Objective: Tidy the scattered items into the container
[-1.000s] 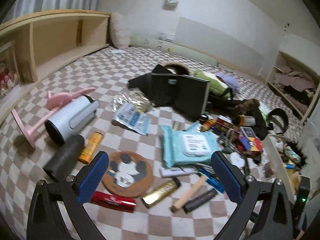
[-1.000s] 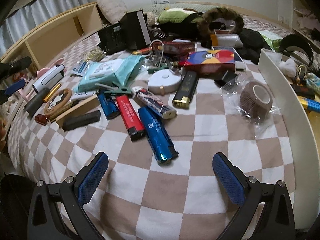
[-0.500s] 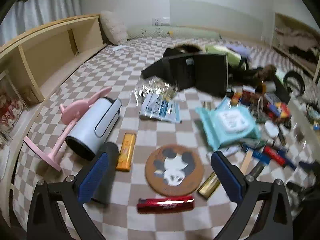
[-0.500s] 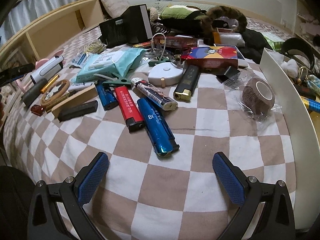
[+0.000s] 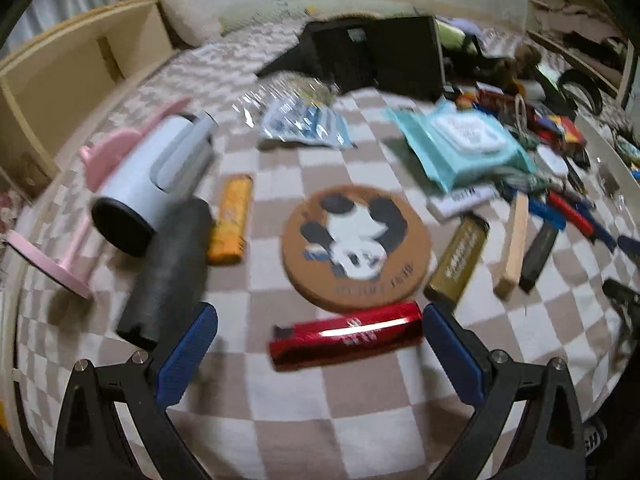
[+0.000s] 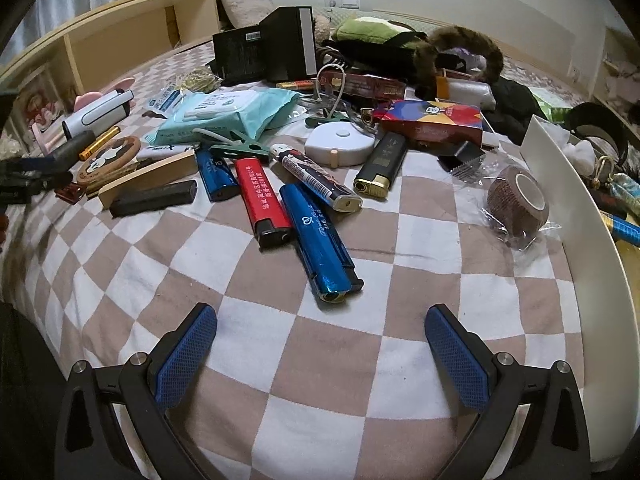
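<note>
Both claws are mine and both stand with fingers spread wide, gripping nothing. Left claw hovers low over the checkered blanket, its fingers straddling the red lighter, which lies crosswise between the blue pads without touching either. I take the panda coaster as reference. The red lighter lies just nearer to me than the coaster, at its edge. Left of the coaster lies the orange lighter, then the black cylinder, then the white tumbler on its side with the pink stand beyond it. Right of the coaster lies the gold lighter, then the wooden block and a dark lighter. Beyond the coaster to the right lies the teal wipes pack. This view is motion-blurred; finer detail cannot be read.

Right claw hovers over bare blanket, nothing between its fingers. Just ahead of it lies the blue lighter, with a red lighter beside it on the left. The coaster shows far left in this view. The white container stands at the right edge of the blanket, well to the right of the coaster, its curved wall upright; the wrapped brown tape roll lies just outside that wall.
</note>
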